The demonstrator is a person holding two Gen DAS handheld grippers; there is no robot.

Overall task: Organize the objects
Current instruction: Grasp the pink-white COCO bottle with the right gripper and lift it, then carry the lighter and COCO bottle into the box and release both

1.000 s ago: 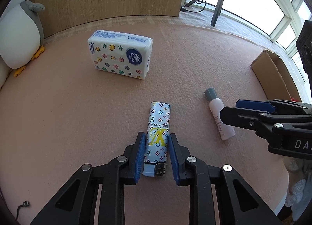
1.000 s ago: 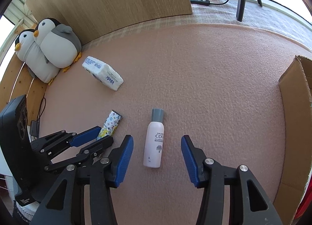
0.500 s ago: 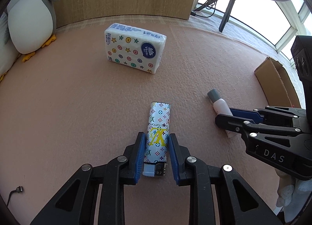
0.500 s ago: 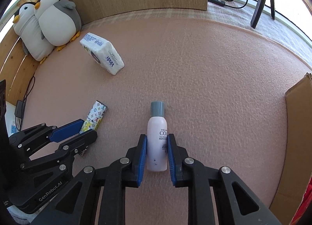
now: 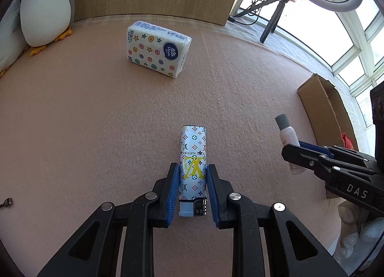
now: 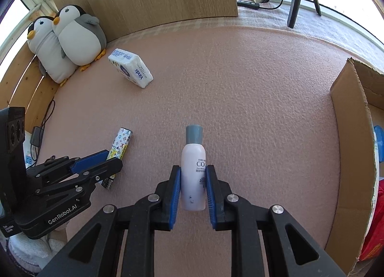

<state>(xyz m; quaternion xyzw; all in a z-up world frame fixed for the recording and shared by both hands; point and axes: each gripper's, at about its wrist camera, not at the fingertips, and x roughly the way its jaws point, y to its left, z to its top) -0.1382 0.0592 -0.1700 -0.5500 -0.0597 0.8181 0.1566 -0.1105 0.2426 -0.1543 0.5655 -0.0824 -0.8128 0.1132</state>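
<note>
Since a second ago, the right gripper has been closed from wide onto the white bottle. The patterned lighter is clamped lengthwise by the left gripper. Both are pointed steeply down, perhaps just above the pink mat.

Left gripper and right gripper — black skeletal frames, blue ribbed pads, silver screws, white lettering on their sides, white glove behind the right one
</note>
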